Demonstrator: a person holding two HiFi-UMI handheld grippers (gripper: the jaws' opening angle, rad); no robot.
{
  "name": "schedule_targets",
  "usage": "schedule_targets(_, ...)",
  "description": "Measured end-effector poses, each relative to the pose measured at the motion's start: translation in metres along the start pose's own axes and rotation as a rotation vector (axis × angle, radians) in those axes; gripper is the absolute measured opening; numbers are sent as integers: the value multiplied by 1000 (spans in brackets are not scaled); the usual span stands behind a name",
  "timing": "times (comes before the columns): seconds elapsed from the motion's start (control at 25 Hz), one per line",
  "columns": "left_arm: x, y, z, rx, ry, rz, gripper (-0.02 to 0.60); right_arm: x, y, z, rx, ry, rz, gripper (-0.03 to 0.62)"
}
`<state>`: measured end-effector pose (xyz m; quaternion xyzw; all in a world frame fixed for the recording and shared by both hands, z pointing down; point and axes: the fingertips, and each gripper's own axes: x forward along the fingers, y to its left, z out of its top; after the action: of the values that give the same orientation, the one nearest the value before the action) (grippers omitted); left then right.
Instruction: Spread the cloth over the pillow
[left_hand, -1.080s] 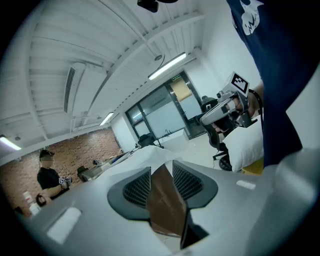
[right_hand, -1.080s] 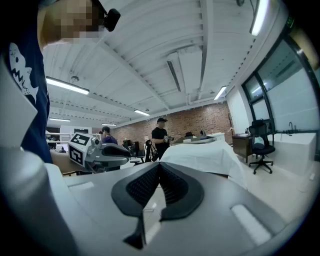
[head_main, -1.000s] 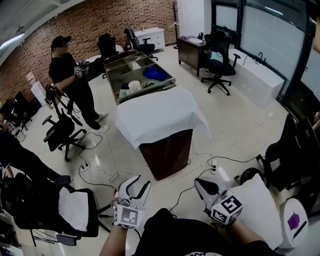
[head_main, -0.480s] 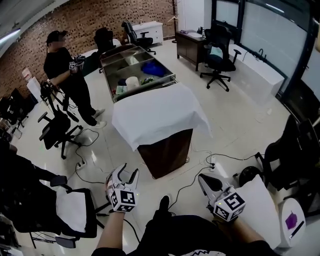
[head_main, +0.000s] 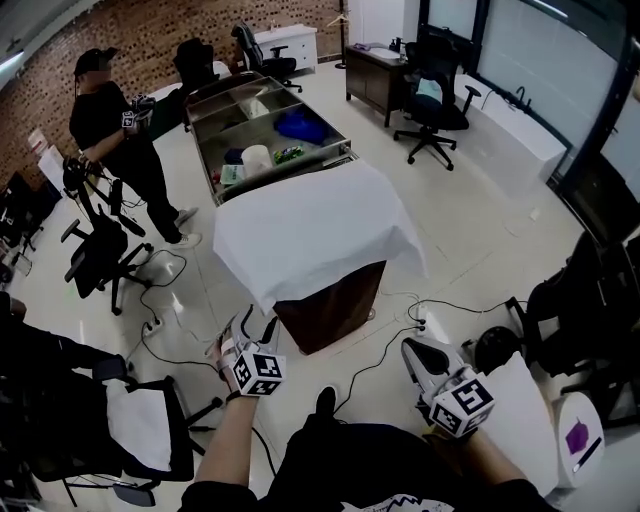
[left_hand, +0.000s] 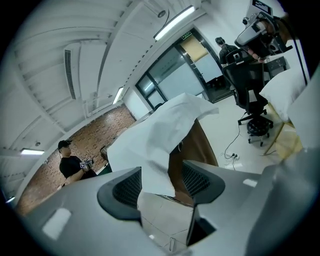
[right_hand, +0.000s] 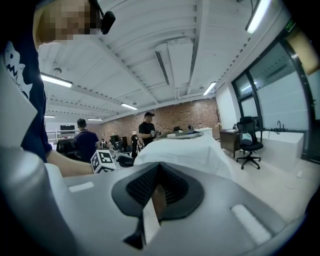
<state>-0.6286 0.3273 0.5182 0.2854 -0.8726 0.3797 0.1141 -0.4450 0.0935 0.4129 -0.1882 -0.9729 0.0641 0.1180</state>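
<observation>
A white cloth (head_main: 310, 230) lies draped over the brown stand (head_main: 335, 300) in the middle of the room; the pillow beneath it is hidden. My left gripper (head_main: 252, 325) is just below the cloth's near left corner, pointing up at it. In the left gripper view the jaws of that gripper (left_hand: 161, 182) are opening, and the hanging cloth corner (left_hand: 157, 150) shows in the gap without either pad pressing on it. My right gripper (head_main: 420, 358) hangs low at the right, clear of the cloth. Its jaws (right_hand: 157, 182) are shut with nothing between them.
A metal tray table (head_main: 205, 140) with compartments stands behind the stand. A person in black (head_main: 105, 115) stands at the far left. Office chairs (head_main: 100, 255) (head_main: 430, 105) and floor cables (head_main: 385, 340) surround the stand. A white cushion (head_main: 520, 415) sits at the lower right.
My left gripper has moved up and forward toward the cloth's near left corner, and its jaws stand wider. The right gripper has barely moved.
</observation>
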Motion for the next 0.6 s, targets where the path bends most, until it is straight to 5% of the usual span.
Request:
schedule_targets(0.32,25,13,-8,63,28,2,203,30,-18,-4,34,21,-18,8)
schedule_targets(0.6,-2,42,4,106,-11,62,38,49,-29,-14,30,41,-21,8)
